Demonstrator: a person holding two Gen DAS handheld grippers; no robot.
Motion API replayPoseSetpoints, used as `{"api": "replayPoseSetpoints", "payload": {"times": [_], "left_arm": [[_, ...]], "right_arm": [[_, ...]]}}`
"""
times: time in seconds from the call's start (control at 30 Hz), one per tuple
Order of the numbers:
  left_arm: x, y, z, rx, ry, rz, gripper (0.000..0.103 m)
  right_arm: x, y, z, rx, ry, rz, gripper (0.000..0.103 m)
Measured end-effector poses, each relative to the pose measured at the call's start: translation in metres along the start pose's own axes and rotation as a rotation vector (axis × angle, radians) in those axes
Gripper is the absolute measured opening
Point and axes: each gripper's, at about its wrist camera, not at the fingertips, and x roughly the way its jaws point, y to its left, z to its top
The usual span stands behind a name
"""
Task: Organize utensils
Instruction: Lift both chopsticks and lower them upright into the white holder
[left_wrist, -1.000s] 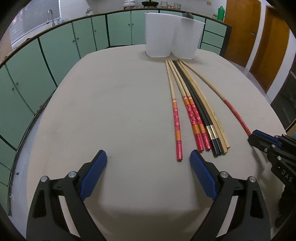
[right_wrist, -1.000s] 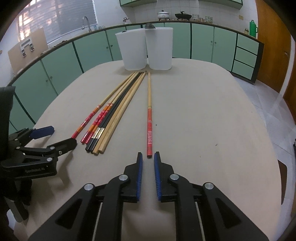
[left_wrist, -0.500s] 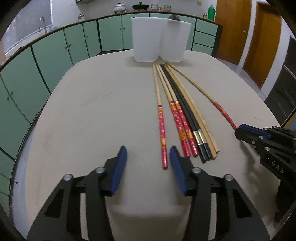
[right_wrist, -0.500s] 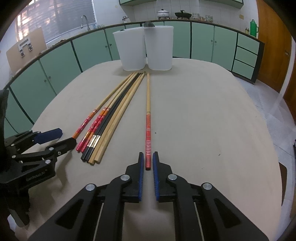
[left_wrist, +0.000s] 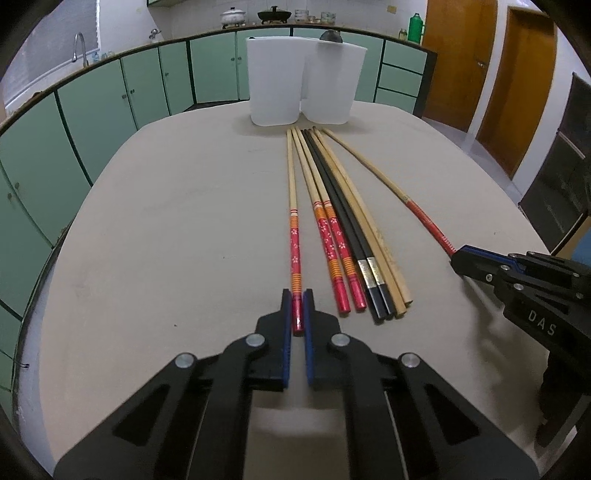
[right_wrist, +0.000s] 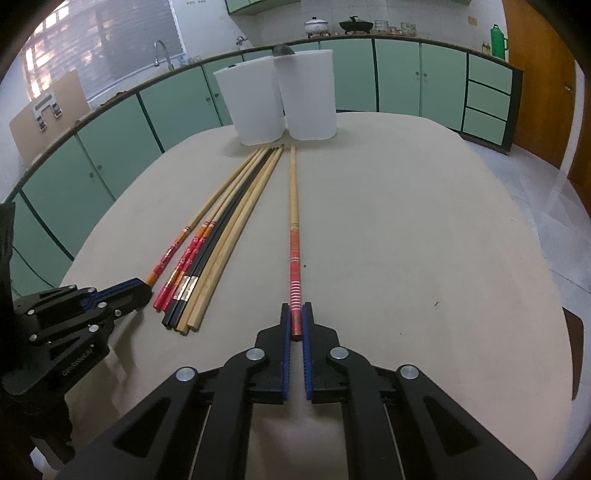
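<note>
Several long chopsticks lie side by side on the beige table (left_wrist: 155, 229), tips toward two white containers (left_wrist: 275, 79). My left gripper (left_wrist: 297, 301) is shut on the red floral end of the leftmost chopstick (left_wrist: 293, 221). The bundle of red, black and plain wooden chopsticks (left_wrist: 354, 236) lies just to its right. My right gripper (right_wrist: 295, 314) is shut on the red striped end of a separate chopstick (right_wrist: 294, 229), lying apart to the right of the bundle (right_wrist: 221, 236). Each gripper shows in the other's view, the right one (left_wrist: 458, 256) and the left one (right_wrist: 142, 290).
The two white containers (right_wrist: 280, 99) stand together at the table's far edge. Green cabinets (left_wrist: 110, 99) run behind the table, with wooden doors (left_wrist: 458, 55) at the right. The table's edge curves near on the left (left_wrist: 48, 266).
My left gripper moved forward and closed on the leftmost chopstick's red end. My right gripper advanced so the striped chopstick's end sits between its fingers.
</note>
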Motion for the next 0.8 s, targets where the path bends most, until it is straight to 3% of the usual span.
{"api": "replayPoseSetpoints", "payload": {"times": [0.13,0.43,0.8], "left_arm": [[-0.011,0.004,0.003,-0.009,-0.019,0.002,0.005],[-0.070,0.009,0.033,-0.008,-0.162,0.014,0.005],[-0.126,0.016,0.088,0.021,-0.332,0.001,0.005]], "right_arm": [[-0.010,-0.003,0.003,0.002,-0.021,0.005,0.006],[-0.058,0.001,0.028,-0.057,-0.122,-0.021,0.006],[-0.117,0.002,0.086,-0.124,-0.250,-0.007,0.006]]}}
